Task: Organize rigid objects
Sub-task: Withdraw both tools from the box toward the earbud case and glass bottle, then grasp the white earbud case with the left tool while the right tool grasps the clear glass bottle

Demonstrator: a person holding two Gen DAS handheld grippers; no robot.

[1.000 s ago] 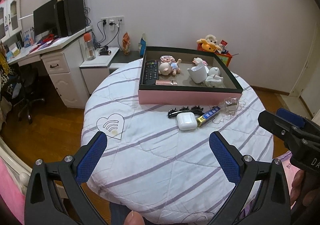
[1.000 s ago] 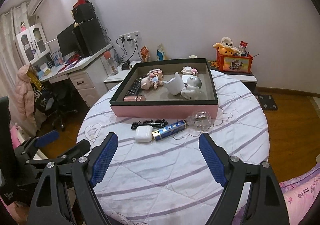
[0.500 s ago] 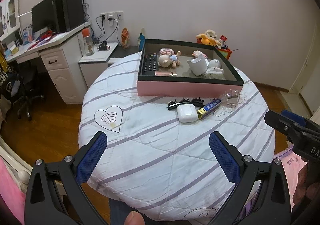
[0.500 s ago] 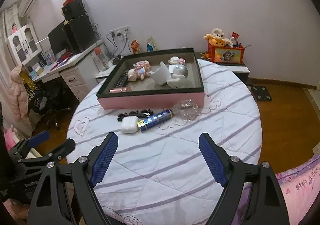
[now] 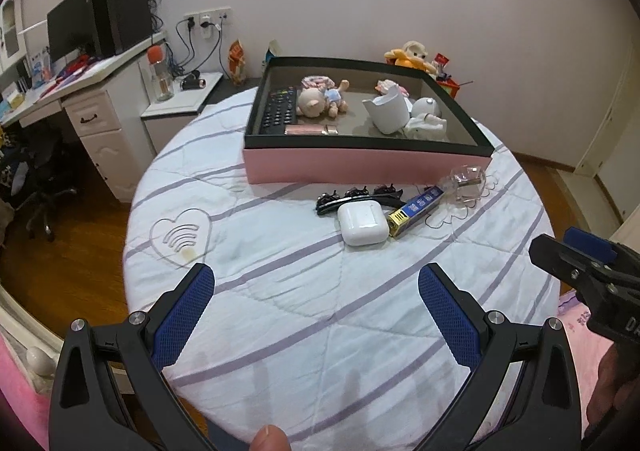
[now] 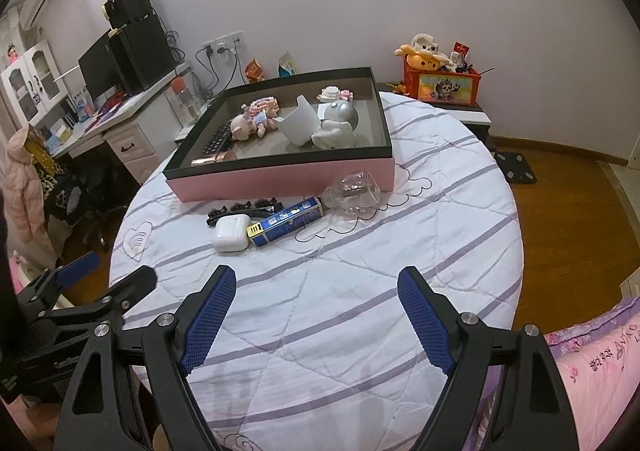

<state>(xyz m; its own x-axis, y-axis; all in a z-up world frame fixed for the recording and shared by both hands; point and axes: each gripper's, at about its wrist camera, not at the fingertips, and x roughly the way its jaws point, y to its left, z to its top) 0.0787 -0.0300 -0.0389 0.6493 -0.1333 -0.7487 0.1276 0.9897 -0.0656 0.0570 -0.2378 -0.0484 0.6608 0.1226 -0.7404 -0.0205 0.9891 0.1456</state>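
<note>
Blue pads sit on the black fingers of both grippers. The left gripper [image 5: 316, 293] has its fingers wide apart, and nothing is between them. Only the striped white cloth [image 5: 280, 291] of the round table lies under the gap. A stitched heart [image 5: 182, 233] on the cloth is just ahead of its left finger.

Far ahead of the fingers sits a pink box [image 5: 360, 167] with a dark rim. In the box, from left to right, are a black remote [image 5: 278, 111], a pink tube [image 5: 310, 129], a small doll [image 5: 320, 101], a white cup [image 5: 388, 113] and a white toy [image 5: 426, 123].

On the cloth, between the fingers and the box, four things lie close together. A black hair clip [image 5: 360, 195] is nearest the box. A white case [image 5: 363, 224] touches it on the near side. A blue and gold box [image 5: 416, 207] lies just right of the case. A clear bottle [image 5: 466, 183] lies on its side at the far right.

The right gripper [image 6: 316, 291] is wide open too, with nothing in it. The same four things lie ahead of its left finger. The tip of the left gripper shows at the far left of the right view.
</note>
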